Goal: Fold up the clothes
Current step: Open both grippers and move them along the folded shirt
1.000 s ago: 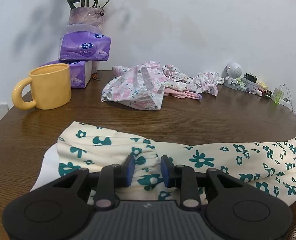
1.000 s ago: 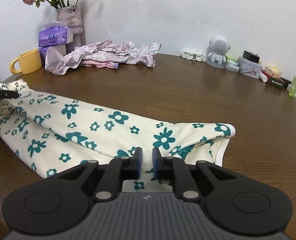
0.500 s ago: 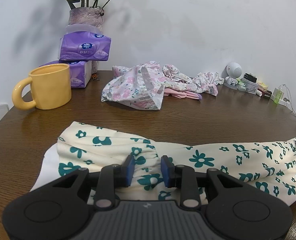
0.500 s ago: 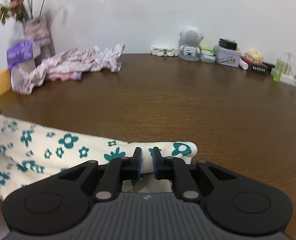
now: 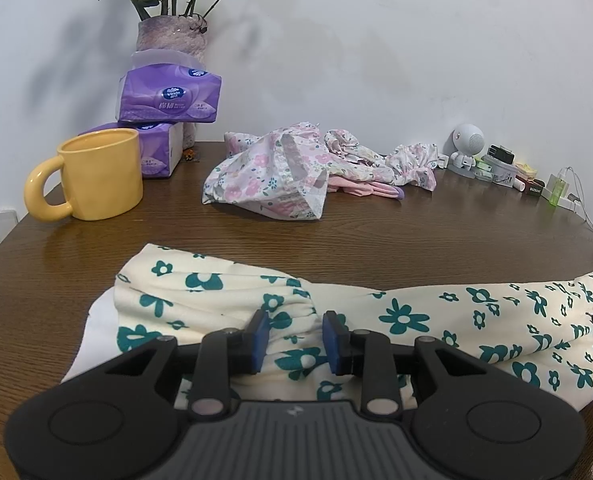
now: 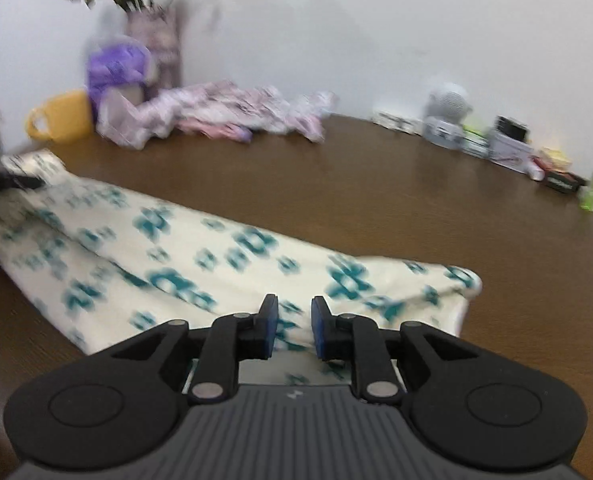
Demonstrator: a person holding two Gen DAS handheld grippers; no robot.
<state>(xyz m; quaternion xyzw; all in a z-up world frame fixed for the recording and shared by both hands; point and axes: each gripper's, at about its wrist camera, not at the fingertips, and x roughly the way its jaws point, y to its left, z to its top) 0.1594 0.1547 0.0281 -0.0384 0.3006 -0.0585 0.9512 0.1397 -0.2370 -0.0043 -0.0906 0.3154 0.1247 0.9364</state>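
A cream garment with teal flowers [image 5: 404,316] lies stretched across the brown wooden table [image 5: 416,240], its gathered waistband end near me in the left wrist view. My left gripper [image 5: 295,336] is shut on that bunched waistband. In the blurred right wrist view, the garment's other end [image 6: 216,248] lies under my right gripper [image 6: 294,328]. Its jaws stand apart, and the cloth lies flat beneath them, not pinched. The left gripper [image 6: 8,180] shows as a dark shape at the far end of the garment.
A yellow mug [image 5: 96,172], purple tissue packs [image 5: 168,96] and a flower vase [image 5: 172,36] stand at the back left. A heap of pink floral clothes [image 5: 292,176] lies behind the garment. A small white robot figure [image 5: 466,148] and several small items [image 5: 536,184] line the back right.
My right gripper's jaws have spread and let go of the garment's end, and that camera has swung sideways, blurring the view. The left gripper has held still on the waistband.
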